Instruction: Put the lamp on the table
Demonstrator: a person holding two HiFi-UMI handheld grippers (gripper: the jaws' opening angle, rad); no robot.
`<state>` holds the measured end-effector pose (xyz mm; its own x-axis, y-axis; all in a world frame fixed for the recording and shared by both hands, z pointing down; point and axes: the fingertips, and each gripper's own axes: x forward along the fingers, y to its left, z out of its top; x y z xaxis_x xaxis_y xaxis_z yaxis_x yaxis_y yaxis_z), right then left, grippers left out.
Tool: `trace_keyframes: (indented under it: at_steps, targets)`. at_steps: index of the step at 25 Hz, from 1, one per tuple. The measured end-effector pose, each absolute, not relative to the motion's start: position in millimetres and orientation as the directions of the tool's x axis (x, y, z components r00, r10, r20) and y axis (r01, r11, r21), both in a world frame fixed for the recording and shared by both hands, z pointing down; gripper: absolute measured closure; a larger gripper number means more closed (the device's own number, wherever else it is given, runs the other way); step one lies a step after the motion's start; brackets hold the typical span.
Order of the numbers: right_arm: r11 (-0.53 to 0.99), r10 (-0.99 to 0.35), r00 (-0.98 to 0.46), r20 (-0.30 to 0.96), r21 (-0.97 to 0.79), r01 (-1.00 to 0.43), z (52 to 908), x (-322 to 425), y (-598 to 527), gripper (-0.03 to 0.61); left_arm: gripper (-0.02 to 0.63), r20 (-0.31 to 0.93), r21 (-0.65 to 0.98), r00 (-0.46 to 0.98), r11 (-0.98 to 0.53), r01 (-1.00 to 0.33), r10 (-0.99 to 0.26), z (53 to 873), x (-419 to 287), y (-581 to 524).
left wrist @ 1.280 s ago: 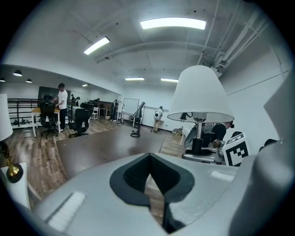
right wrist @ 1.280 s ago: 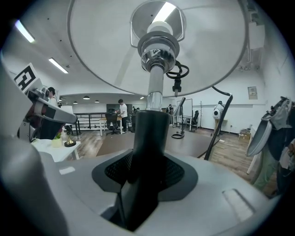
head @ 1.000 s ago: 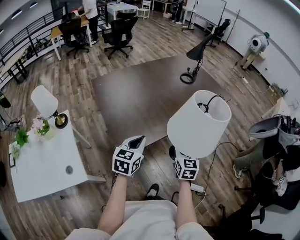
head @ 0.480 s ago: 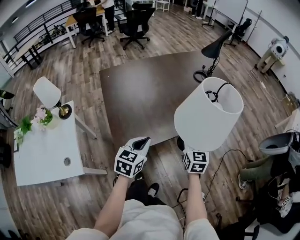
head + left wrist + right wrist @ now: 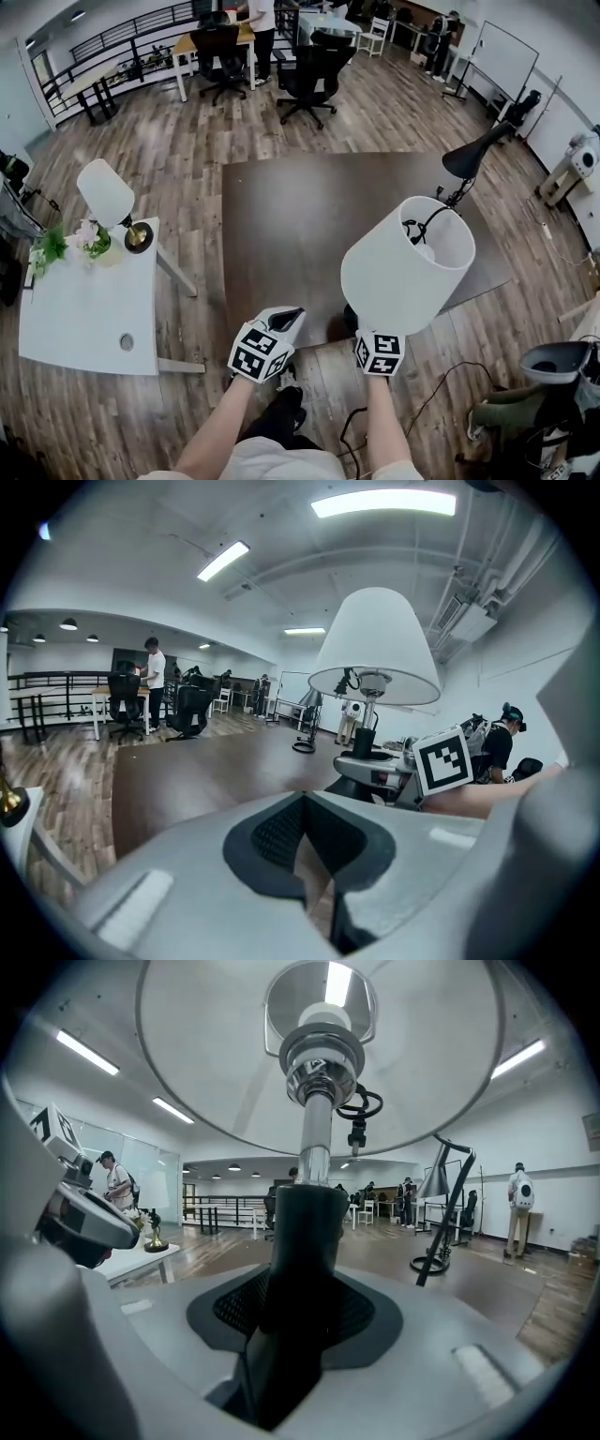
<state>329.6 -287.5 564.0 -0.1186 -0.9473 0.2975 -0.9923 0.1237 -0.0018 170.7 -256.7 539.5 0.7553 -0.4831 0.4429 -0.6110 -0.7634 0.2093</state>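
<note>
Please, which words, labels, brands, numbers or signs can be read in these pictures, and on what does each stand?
None can be read.
The left tongs and right tongs carry only black-and-white square markers, no letters.
The lamp shows no print.
The whiteboard is too far to show writing.

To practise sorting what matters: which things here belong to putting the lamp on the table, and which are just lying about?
Job: lamp, right gripper, white table.
Lying about: second lamp, flowers, black floor lamp, office chairs.

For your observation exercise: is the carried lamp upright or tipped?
Upright: the lamp stands vertical, shade above stem, gripped by the right gripper.
</note>
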Motion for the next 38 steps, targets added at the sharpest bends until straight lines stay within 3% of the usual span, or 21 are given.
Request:
trace_keyframes:
  at_steps: [17,38]
  targets:
    - [0.167,-0.942,-0.166,0.291,-0.020,-0.986,643,342,-433,0.391,0.614,0.502,0.240,0.724,-0.727,-0.643,-0.474,607,184,-374]
    - [0.169,-0.953,-0.140,0.270,0.089,-0.982,694,325,-464,0.391,0.614,0.531,0.280,0.747,-0.750,-0.600,-0.400,644,204,-380]
